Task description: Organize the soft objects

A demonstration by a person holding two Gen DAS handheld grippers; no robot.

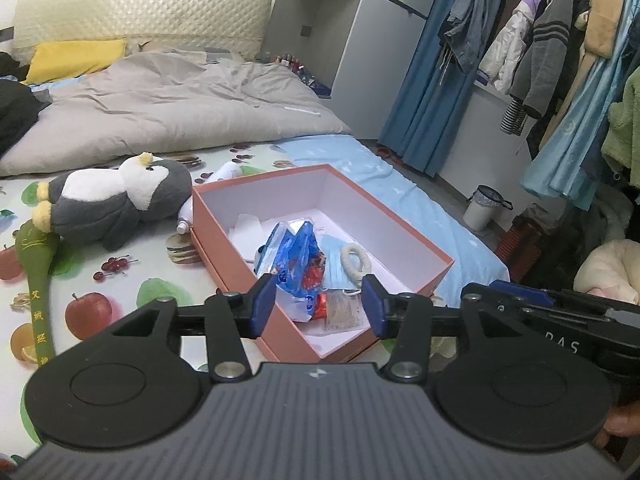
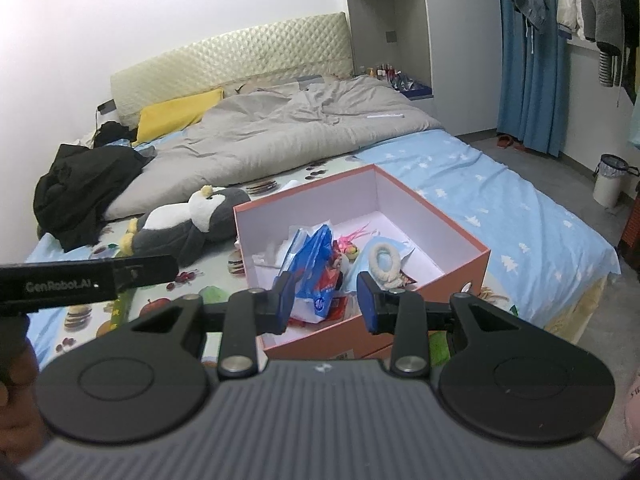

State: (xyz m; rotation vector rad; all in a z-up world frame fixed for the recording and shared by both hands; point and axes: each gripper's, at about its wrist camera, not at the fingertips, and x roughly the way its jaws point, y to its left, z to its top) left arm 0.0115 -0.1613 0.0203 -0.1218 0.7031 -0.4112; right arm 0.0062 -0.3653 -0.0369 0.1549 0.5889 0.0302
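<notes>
Box [image 1: 240,236] contents partly behind claws

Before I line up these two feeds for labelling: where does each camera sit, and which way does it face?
Left wrist: on the left gripper, open over the near end of the pink box, facing the headboard; the right gripper's body shows at right.
Right wrist: on the right gripper, open, slightly right of the other, facing the same way; the left gripper's body and a hand edge show at left.
Shared: box, penguin plush, blue packet, grey duvet.
</notes>
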